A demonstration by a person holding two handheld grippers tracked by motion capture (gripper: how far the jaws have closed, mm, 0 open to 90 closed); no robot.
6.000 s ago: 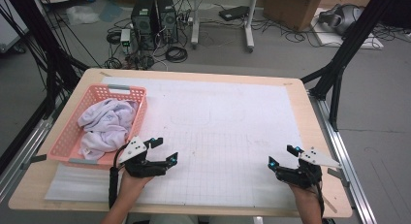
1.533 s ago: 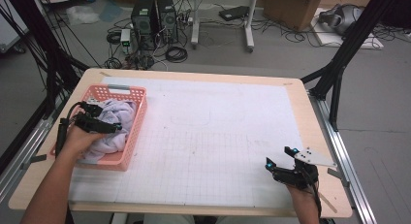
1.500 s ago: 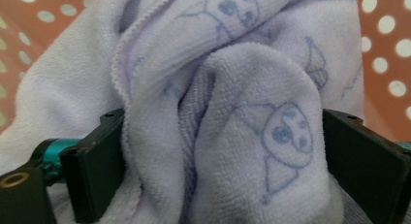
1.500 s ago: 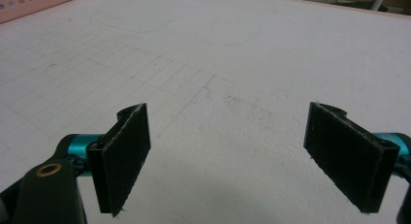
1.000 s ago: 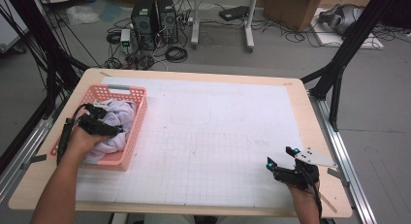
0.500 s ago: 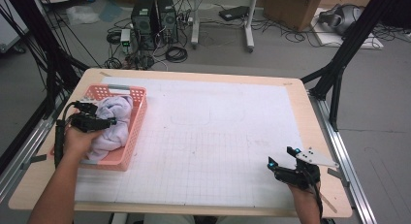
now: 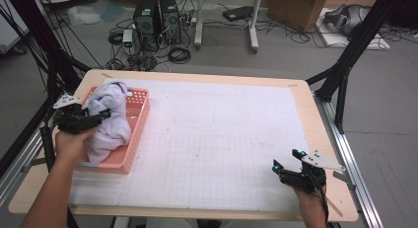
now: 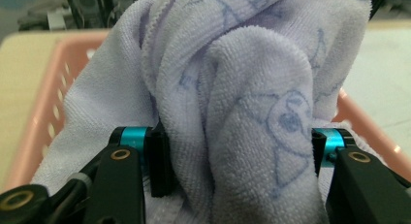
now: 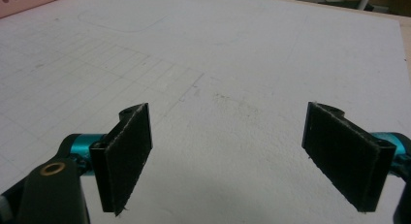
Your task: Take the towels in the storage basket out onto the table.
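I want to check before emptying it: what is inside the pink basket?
The pink basket holds a pale lilac towel, bunched, with the left gripper shut on a fold. The towel covers the basket floor, so anything under it cannot be seen.

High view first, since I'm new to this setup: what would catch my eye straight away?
The pale lilac towel bunched in the pink basket at the table's left edge, with the left gripper shut on a thick fold of it. At the near right corner the right gripper sits open above the white grid mat, nothing between its jaws.
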